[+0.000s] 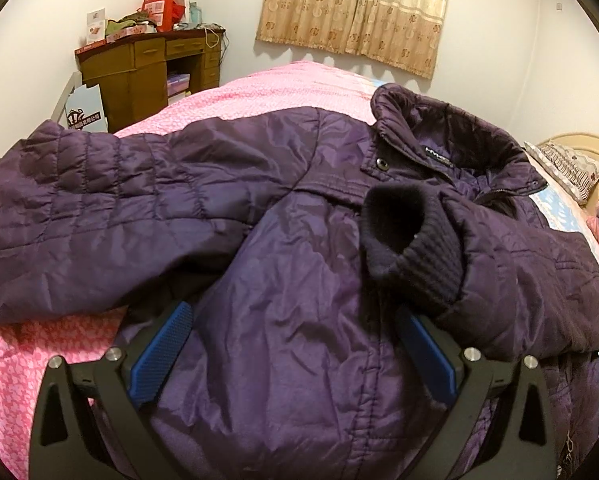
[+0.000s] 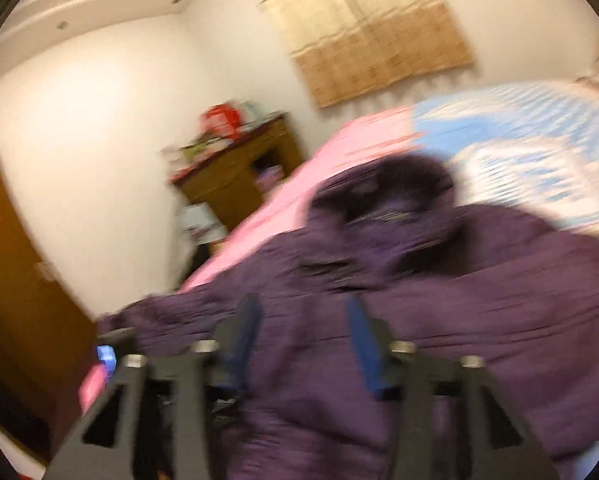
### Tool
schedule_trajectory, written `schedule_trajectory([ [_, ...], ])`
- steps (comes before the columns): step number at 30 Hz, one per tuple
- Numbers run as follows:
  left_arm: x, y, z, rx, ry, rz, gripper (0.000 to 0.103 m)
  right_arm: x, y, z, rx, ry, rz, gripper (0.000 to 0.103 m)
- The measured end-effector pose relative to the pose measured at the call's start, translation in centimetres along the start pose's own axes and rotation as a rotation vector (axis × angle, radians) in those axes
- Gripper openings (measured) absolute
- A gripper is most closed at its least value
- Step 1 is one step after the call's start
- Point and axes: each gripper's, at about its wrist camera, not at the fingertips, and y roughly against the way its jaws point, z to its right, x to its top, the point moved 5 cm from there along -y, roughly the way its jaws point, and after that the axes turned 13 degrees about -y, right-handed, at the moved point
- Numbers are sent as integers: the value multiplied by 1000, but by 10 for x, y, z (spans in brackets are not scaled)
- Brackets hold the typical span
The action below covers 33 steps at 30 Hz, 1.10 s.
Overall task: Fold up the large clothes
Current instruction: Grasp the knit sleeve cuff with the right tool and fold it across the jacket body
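On the pink bedspread (image 1: 31, 364), a purple padded jacket (image 1: 299, 280) lies spread across the bed, one sleeve (image 1: 79, 200) stretched toward the left edge and the other, with its dark knitted cuff (image 1: 403, 240), folded over the chest below the collar (image 1: 451, 132). The left gripper (image 1: 295, 356) stands wide open over the jacket's lower front, gripping nothing. The right gripper (image 2: 305, 344), seen blurred, also has its jaws apart above the jacket fabric, with nothing pressed between them.

The left gripper (image 1: 295, 322), jaws spread, hovers over a purple jacket (image 1: 299, 240) on a pink bedspread (image 1: 39, 360).
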Motion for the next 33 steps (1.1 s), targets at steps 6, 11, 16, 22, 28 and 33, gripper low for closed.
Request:
schedule_trajectory([
  [6, 0, 1, 0, 9, -4, -7, 103, 38, 31, 95, -321, -99, 122, 29],
  [11, 6, 17, 1, 12, -12, -30, 103, 8, -6, 154, -444, -140, 8, 29],
  [16, 47, 47, 11, 40, -30, 66, 103, 5, -9, 160, -483, -134, 30, 29],
  [22, 69, 1, 35, 82, -78, -45, 103, 6, 1, 153, -487, -123, 20, 30],
  [28, 47, -19, 37, 121, -106, -74, 103, 10, 48, 114, -413, -65, 71, 30],
  [33, 42, -19, 41, 164, -156, -27, 103, -18, 20, 127, -462, -24, -23, 30],
])
